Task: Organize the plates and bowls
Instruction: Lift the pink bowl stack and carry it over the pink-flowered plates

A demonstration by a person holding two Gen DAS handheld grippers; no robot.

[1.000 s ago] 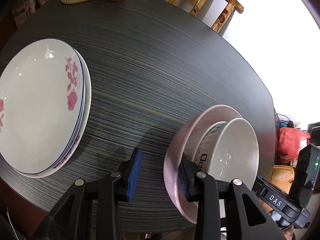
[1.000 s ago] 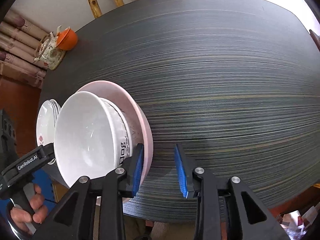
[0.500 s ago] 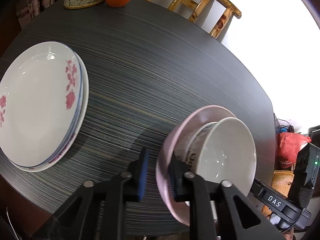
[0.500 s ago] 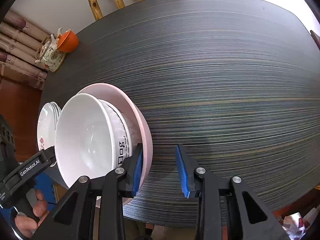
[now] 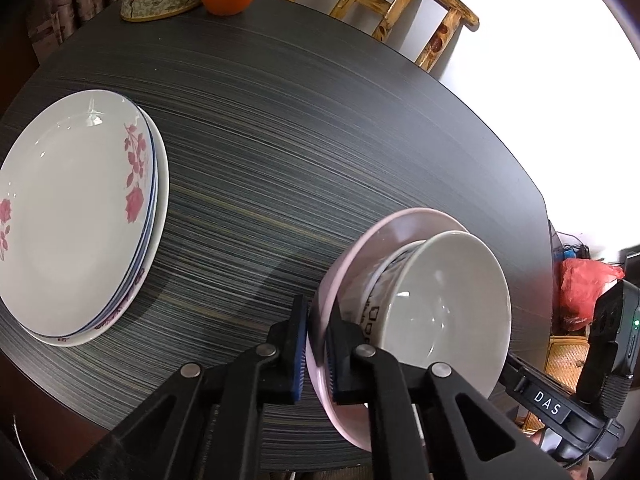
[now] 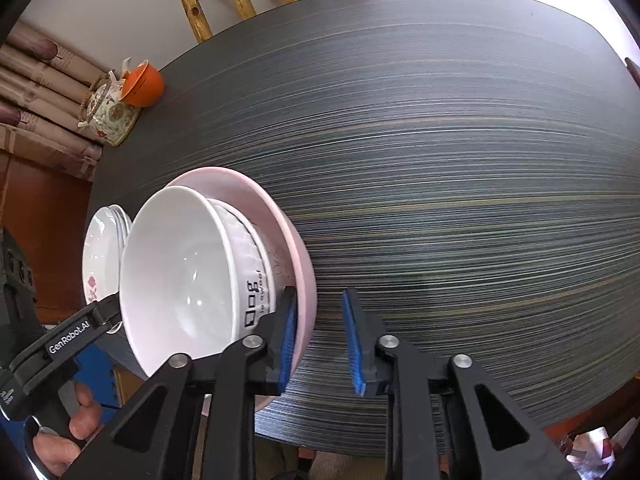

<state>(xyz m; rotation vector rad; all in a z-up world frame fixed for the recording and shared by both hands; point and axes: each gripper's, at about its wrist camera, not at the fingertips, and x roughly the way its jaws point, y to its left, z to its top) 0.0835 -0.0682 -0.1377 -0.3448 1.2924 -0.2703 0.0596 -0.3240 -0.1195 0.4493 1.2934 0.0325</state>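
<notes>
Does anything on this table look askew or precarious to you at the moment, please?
Yes: the pink plate carrying two nested white bowls overhangs the table edge, pinched at its rim only by the left gripper.

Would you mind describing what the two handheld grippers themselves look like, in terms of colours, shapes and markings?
Both the left gripper and the right gripper have black angular plastic arms with silver rivet pins and ribbed blue fingertips. From the right wrist view, the left unit's body bears white "GenRobot.AI" lettering. From the left, the right unit reads "DAS" and shows a green light.
</notes>
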